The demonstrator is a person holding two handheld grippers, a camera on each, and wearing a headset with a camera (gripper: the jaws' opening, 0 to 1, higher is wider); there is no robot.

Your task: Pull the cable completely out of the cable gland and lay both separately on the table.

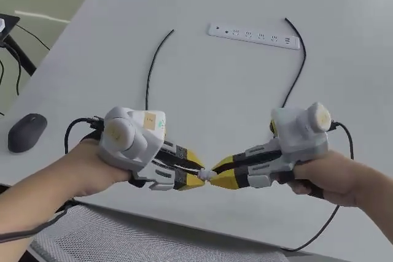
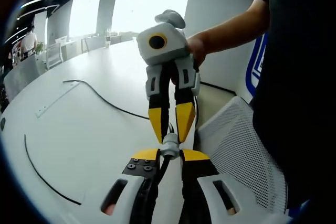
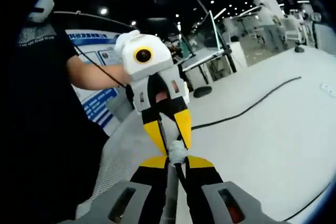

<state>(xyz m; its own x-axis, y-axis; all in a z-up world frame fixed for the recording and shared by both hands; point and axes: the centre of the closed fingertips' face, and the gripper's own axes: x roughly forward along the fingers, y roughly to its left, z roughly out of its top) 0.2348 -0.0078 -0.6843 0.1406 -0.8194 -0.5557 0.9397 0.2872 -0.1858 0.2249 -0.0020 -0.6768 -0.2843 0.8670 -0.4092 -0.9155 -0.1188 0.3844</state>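
Hanging above the table point(image 1: 215, 96), the small pale cable gland point(image 1: 207, 175) sits right where the two pairs of yellow jaw tips meet nose to nose. The right gripper point(image 1: 218, 172) has its jaws drawn in narrow, the tips pinching the gland from either side; in the left gripper view the gland's top lies between those tips. The left gripper point(image 1: 198, 177) has its jaws closed to a slim V on the thin pale cable point(image 1: 181, 165), which runs back from the gland between them. In the right gripper view a short dark stub and a grey strand trail from the gland back between that gripper's own jaws. I cannot tell how far the cable sits inside the gland. A left hand point(image 1: 92, 167) and a right hand point(image 1: 334, 176) grasp the grippers. Beyond the jaws a loose black cord point(image 1: 152, 65) and a white power strip point(image 1: 255, 36) lie on the table. Out past the left gripper's back end rests a dark mouse point(image 1: 27, 132), and a mesh chair point(image 1: 104, 234) stands beneath the jaws.
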